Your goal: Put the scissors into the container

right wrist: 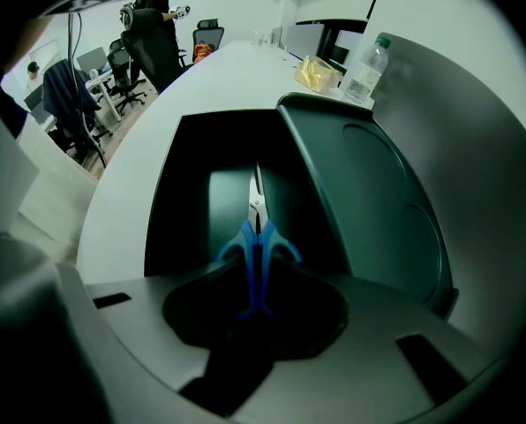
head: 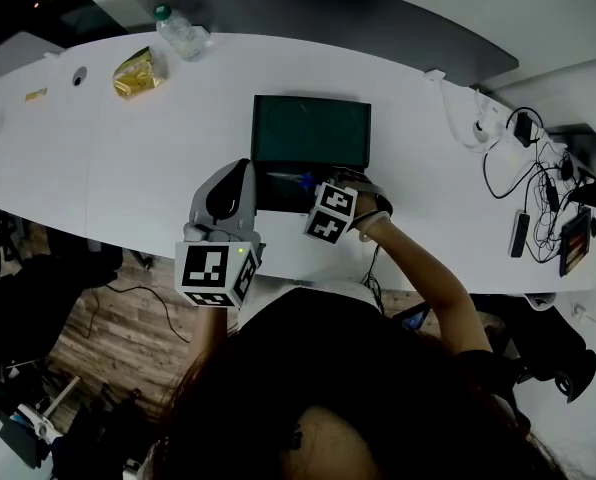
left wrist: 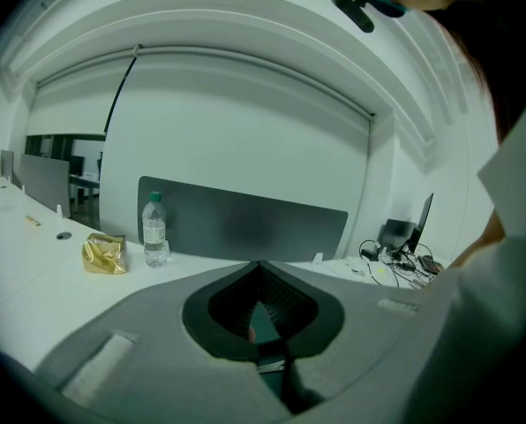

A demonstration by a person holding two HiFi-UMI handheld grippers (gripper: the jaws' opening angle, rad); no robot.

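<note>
Holding a tool in each hand, a person in a dark top faces a long white surface [head: 128, 148], with wooden floor [head: 108, 313] showing at 8 o'clock below its near edge. The left tool [head: 236, 173] comes first, at 8 o'clock of the container and aimed nearly level across the surface. Its jaws are drawn together with only a thin slit between them, and nothing is in their grasp. Just beside it, at 3 o'clock, the right tool [right wrist: 256, 281] points steeply down into the dark container [head: 278, 196]. Its jaws stand fairly wide and are closed on the blue handles of the scissors [right wrist: 256, 237]. The scissors hang blades first inside the open box, metal tips toward its floor; whether the tips touch that floor cannot be told. The container sits close to the near edge of the surface, about midway along it. Its lid [head: 311, 133] is swung up and back at 12 o'clock of the box. Farther out, at 3 o'clock, a tangle of cables [head: 538, 178] and a dark device [head: 520, 233] lie near the right end. At 10 o'clock of the lid, a crumpled gold packet [head: 138, 71] lies beside a clear water bottle [head: 181, 30] with a green cap. A dark curved panel [head: 318, 13] runs along the far edge at 12 o'clock.
</note>
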